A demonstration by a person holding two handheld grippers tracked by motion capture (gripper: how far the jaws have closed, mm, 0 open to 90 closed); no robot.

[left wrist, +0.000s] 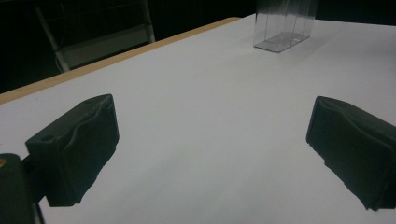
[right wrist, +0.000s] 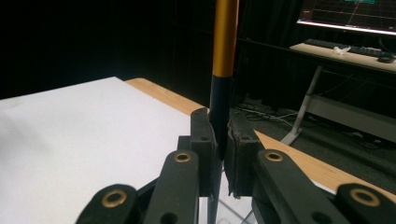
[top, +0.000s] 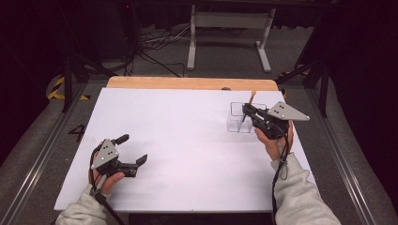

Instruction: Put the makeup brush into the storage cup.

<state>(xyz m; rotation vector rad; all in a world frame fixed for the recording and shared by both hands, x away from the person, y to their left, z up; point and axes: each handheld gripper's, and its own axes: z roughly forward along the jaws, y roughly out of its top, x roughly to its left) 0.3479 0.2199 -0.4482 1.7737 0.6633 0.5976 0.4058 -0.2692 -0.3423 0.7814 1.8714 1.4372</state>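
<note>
My right gripper [top: 246, 111] is shut on a pen [right wrist: 221, 65] with an orange upper part and a black lower part, held upright. In the high view the pen [top: 251, 98] sticks up over a clear plastic box [top: 240, 123] at the right of the white table, its lower end down at the box. The box's edge [right wrist: 233, 212] shows under the jaws in the right gripper view. My left gripper [top: 133, 149] rests at the front left of the table, open, with nothing between its fingers [left wrist: 74, 149]. The clear box [left wrist: 284, 25] stands far ahead of it.
The white table top [top: 178, 140] has a wooden strip [top: 187, 83] along its far edge. Beyond it are a white frame stand [top: 229, 33] and cables on the floor. A desk with a monitor [right wrist: 348, 14] stands in the background of the right gripper view.
</note>
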